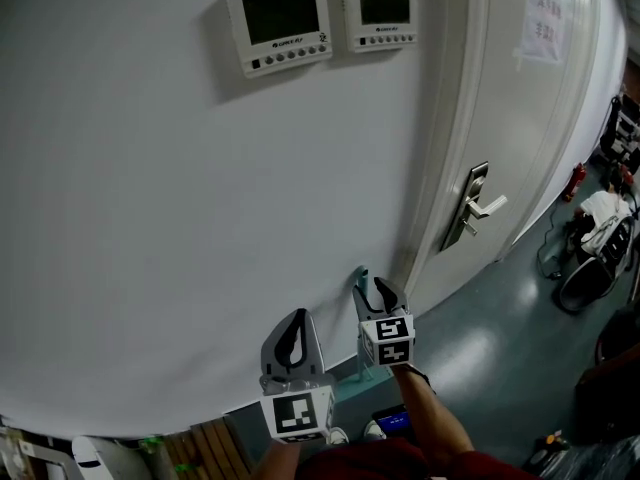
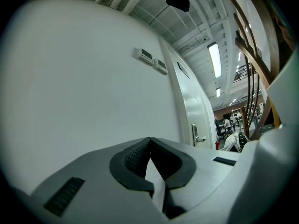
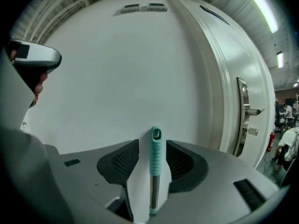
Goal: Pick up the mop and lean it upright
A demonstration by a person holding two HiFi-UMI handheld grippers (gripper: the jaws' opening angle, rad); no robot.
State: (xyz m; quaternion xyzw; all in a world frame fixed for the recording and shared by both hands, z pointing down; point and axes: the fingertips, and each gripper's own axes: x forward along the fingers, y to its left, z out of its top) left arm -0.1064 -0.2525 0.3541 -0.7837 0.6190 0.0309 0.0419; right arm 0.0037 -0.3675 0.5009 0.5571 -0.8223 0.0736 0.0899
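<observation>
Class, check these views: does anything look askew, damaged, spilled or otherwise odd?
Nothing stands out. The mop handle stands upright against the white wall, between the open jaws of the right gripper, whose pads are clear of it. The left gripper is shut and empty.

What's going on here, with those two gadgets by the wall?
A person holds a hand-held gripper in each hand. The mop handle stands upright by the wall. The right hand-held gripper has its jaws open on either side of the handle's top, not pinching it. The left hand-held gripper is shut and empty.
</observation>
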